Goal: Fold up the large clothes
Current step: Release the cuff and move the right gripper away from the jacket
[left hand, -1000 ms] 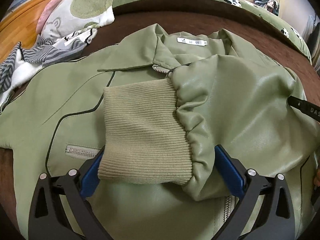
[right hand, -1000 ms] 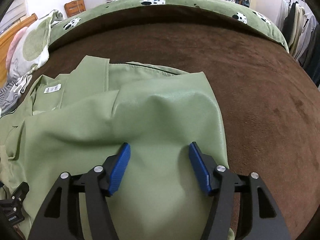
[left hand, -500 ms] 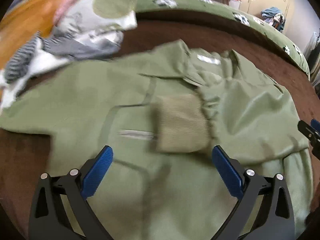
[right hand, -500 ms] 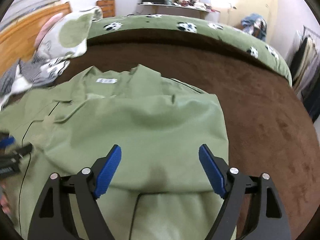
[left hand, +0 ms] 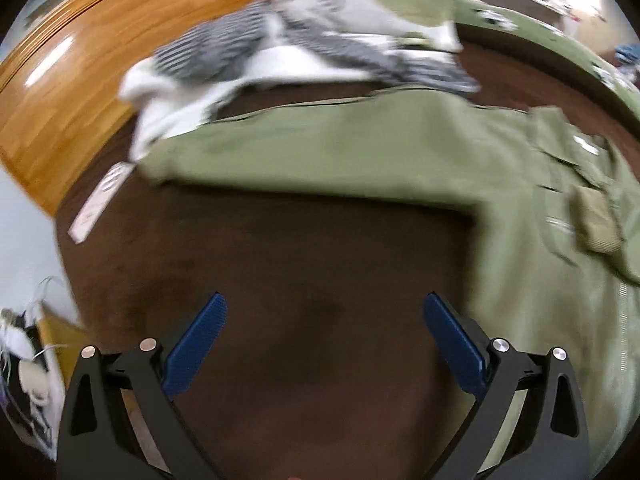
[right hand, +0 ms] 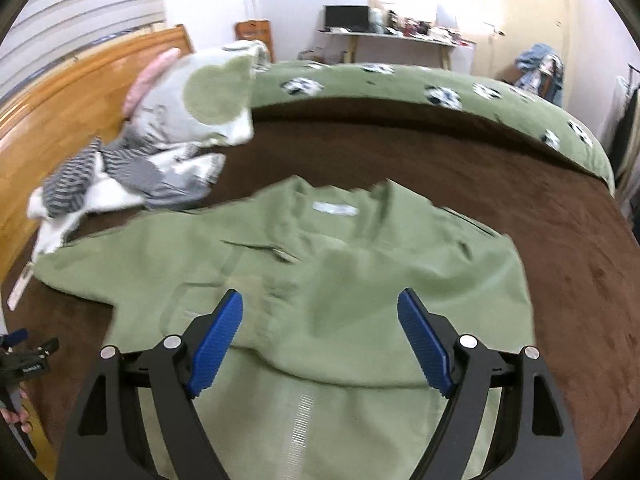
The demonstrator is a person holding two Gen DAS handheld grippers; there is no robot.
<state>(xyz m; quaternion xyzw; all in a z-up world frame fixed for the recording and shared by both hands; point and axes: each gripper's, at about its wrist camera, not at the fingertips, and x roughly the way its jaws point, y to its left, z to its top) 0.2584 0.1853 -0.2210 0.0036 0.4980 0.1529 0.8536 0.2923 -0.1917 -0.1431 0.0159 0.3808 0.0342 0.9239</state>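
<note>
A light green jacket (right hand: pixel 360 280) lies face up on the brown bed cover, collar and white label toward the far side. Its right sleeve is folded across the chest, the ribbed cuff (left hand: pixel 596 220) near the zip. Its left sleeve (left hand: pixel 320 148) stretches out flat to the left. My left gripper (left hand: pixel 324 340) is open and empty over bare brown cover, left of the jacket body and below the outstretched sleeve. My right gripper (right hand: pixel 320 336) is open and empty above the jacket's lower middle. The left gripper also shows at the right wrist view's left edge (right hand: pixel 24 360).
A striped grey and white garment (right hand: pixel 120 176) and a white-green plush pillow (right hand: pixel 200 96) lie beyond the left sleeve, by the wooden headboard (left hand: pixel 80 72). A white remote (left hand: pixel 100 200) lies at the bed's left edge. A green patterned blanket (right hand: pixel 440 92) runs along the far side.
My left gripper let go of the ribbed cuff, pulled back and swung left over bare bed cover. My right gripper opened wider and drew back from the folded sleeve.
</note>
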